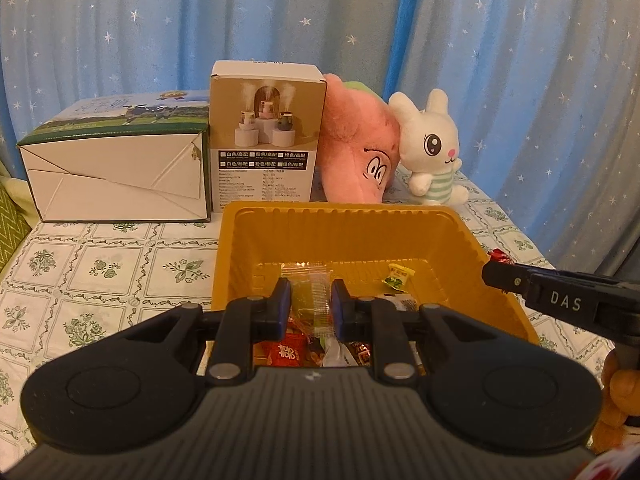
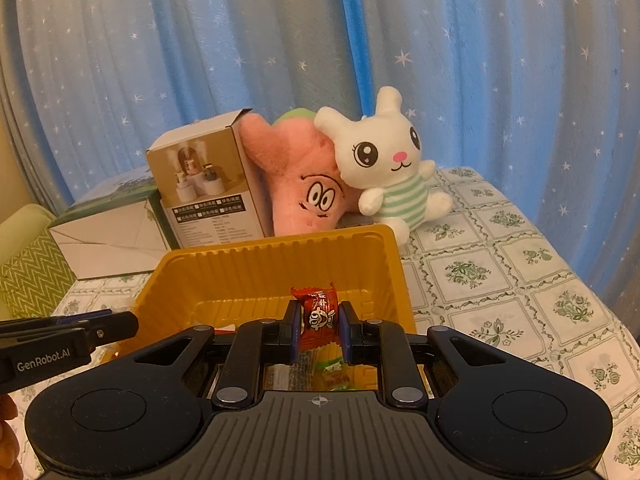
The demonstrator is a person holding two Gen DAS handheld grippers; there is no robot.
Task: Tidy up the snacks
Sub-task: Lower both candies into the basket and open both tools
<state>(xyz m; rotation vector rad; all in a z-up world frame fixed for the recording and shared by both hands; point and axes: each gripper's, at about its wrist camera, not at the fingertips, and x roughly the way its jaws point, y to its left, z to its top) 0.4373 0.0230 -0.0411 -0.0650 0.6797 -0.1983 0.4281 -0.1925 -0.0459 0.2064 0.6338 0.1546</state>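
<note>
1. Two tools are loaded: my left tool (image 1: 311, 300) is clamped on a clear plastic sachet (image 1: 316, 296), and my right tool (image 2: 319, 320) is clamped on a red candy (image 2: 319, 312).
2. My left tool hangs over the near half of the yellow tray (image 1: 352, 232), with the sachet's long axis running forward along the fingers and its free end pointing at the tray's far wall.
3. Straight below it lie loose snacks, among them a red packet (image 1: 289, 350) and a small green-yellow candy (image 1: 398, 276) further in on the tray floor.
4. My right tool is at the tray's right edge; its candy stands upright between the pads, one twisted end poking above them.
5. I judge the left tool nearer a drop, since it is already well inside the rim, while the right one sits close to the edge.
6. Risk, as I see it: the two tools are near each other, so releasing together could crowd them.
</note>
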